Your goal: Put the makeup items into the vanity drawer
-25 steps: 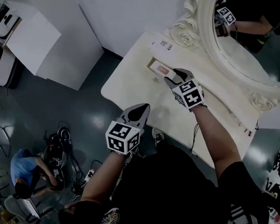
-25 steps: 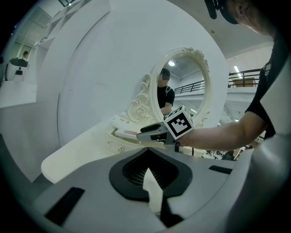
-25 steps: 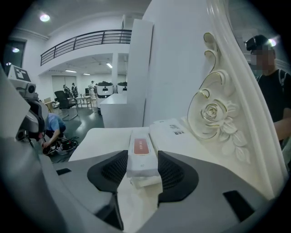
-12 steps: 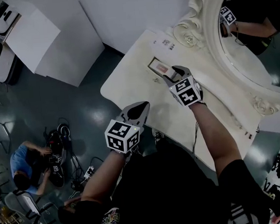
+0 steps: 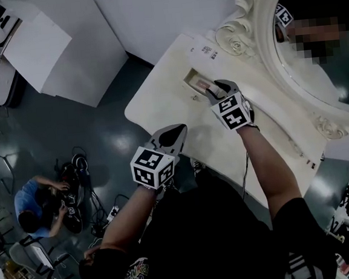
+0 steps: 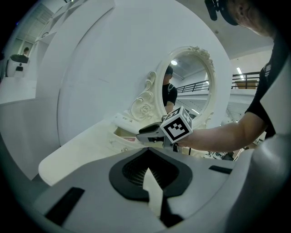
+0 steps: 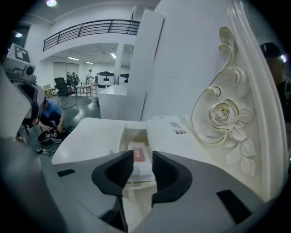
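Observation:
A white makeup box with a red label lies in the small open drawer of the white vanity table. My right gripper reaches over the drawer with the box between its jaws. The jaws are closing, and their pads stand close beside the box's long sides without clearly pressing on it. My left gripper hangs off the table's front edge, shut and empty. The left gripper view looks past the left gripper's own shut tips at the right gripper over the drawer.
An ornate oval mirror with a carved rose frame stands just right of the drawer. A flat white labelled packet lies behind the drawer. White cabinets stand at the left. A person crouches by cables on the floor.
My right gripper has edged forward over the drawer and now covers more of the red-labelled box. The left gripper has hardly moved. The person on the floor has shifted.

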`<state>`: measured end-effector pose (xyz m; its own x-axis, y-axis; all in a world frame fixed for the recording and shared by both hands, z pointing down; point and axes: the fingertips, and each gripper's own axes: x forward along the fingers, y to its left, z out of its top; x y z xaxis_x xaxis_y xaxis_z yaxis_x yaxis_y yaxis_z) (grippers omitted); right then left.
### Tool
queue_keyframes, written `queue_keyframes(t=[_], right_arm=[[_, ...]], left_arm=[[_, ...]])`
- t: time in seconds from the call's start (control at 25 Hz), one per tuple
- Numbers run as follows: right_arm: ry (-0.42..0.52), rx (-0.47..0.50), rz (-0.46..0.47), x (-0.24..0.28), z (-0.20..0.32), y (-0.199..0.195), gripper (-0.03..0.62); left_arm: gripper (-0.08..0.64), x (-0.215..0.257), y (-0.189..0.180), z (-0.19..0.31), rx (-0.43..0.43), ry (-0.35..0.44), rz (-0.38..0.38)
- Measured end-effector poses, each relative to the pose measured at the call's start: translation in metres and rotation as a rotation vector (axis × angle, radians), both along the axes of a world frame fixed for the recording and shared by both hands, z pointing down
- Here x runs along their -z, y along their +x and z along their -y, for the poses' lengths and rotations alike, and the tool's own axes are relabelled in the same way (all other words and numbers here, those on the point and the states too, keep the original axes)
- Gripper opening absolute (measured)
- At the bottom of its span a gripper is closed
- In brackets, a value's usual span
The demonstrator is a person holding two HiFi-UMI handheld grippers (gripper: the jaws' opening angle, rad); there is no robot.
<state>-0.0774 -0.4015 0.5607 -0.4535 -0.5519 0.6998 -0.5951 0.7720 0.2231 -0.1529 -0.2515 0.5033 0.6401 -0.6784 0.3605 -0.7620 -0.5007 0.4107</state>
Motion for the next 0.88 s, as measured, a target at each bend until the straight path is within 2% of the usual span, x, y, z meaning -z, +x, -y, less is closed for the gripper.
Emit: queue_keyframes(t=[0.04, 0.08, 0.16, 0.28, 0.6, 0.88], right_arm=[[-0.011, -0.022, 0.014, 0.000, -0.001, 0.002, 0.113], [-0.027, -0.046, 0.036, 0.000, -0.002, 0.004, 0.085], [-0.060, -0.087, 0.070, -0.002, -0.004, 0.009, 0.086], [-0.089, -0.129, 0.068, -0.008, -0.007, 0.018, 0.086], [-0.186, -0.180, 0.095, -0.021, -0.008, 0.016, 0.089], [-0.174, -0.197, 0.130, -0.014, -0.001, 0.005, 0.089]], left_arm=[[0.002, 0.000, 0.000, 0.000, -0.003, -0.001, 0.000], [0.002, -0.001, -0.001, -0.001, -0.006, -0.001, -0.001], [0.002, -0.001, -0.003, -0.002, -0.011, -0.002, -0.001], [0.002, -0.002, -0.005, -0.003, -0.016, -0.006, -0.004], [0.002, -0.002, -0.008, -0.001, -0.025, -0.007, -0.012], [0.002, -0.003, -0.018, -0.005, -0.012, -0.013, -0.012]])
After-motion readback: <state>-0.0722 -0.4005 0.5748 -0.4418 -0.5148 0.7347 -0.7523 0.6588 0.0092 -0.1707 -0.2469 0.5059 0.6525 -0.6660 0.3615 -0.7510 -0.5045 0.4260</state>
